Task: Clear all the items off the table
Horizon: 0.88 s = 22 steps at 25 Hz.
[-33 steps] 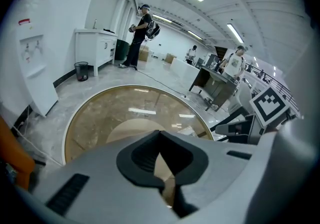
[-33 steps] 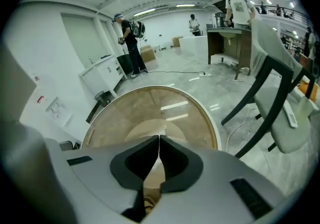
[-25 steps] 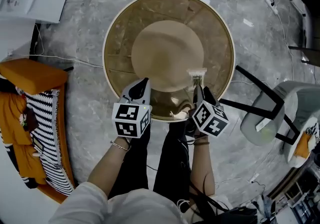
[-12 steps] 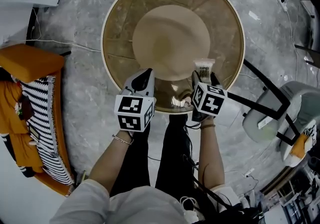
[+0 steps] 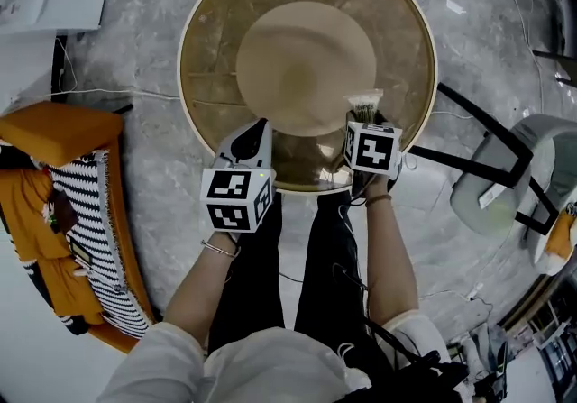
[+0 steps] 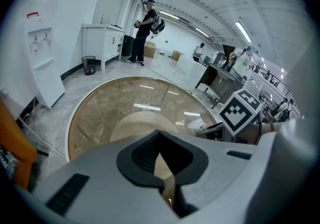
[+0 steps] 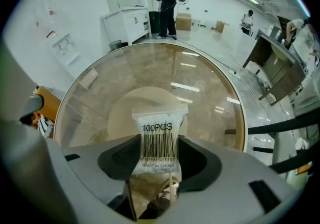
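Round glass table [image 5: 216, 32] on grey marble floor [image 5: 153, 167]; orange cushion [image 5: 59, 135] lies left.

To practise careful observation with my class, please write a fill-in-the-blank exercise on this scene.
1. The glass table is ___ in shape.
2. The packet is printed "___PCS".
3. The packet stands between the ___ gripper's jaws.
4. The left gripper has its jaws together and holds ___.

Missing words: round; 100; right; nothing.

Note: the right gripper has just been closing its jaws on the packet.
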{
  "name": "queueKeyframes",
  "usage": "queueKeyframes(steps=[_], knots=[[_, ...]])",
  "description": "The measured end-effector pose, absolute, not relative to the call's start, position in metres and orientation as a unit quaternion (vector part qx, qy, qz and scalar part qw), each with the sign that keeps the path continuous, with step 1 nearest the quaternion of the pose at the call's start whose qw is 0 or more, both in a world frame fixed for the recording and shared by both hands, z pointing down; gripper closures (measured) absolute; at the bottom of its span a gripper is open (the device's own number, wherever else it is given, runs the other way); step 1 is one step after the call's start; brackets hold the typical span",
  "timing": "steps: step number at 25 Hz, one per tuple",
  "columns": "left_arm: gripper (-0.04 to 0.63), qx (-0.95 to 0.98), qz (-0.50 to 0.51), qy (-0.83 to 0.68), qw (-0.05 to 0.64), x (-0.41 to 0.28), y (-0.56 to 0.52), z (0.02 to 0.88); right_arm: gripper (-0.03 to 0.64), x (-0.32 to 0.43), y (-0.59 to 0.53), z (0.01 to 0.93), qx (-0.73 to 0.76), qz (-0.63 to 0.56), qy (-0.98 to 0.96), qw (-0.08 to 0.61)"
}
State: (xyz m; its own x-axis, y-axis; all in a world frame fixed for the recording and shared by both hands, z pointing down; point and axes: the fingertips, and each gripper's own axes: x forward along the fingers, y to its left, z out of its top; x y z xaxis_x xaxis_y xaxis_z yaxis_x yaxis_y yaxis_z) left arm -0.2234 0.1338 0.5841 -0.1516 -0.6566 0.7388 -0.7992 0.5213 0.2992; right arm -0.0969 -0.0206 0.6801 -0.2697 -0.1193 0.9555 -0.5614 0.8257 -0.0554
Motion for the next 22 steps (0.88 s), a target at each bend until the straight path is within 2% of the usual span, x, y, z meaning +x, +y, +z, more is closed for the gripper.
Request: queueKeyframes(steps=[6, 13, 22], knots=[[0.588, 0.492, 0.100, -0.747, 0.436, -0.207, 0.121, 0.569, 0.394, -0.089, -0.028, 0.662, 0.225, 0.235, -0.777, 0.538], [0.588, 0.535, 0.128, -0.720, 0.424, -0.165, 0.075, 0.538, 0.394, -0.046, -0.044, 0.625, 0.259, 0.287, -0.775, 0.500], [0.588, 0.614, 0.164, -0.652, 0.414, -0.047, -0.006, 0.517, 0.394, 0.075, -0.083, 0.608, 0.332, 0.354, -0.742, 0.462]])
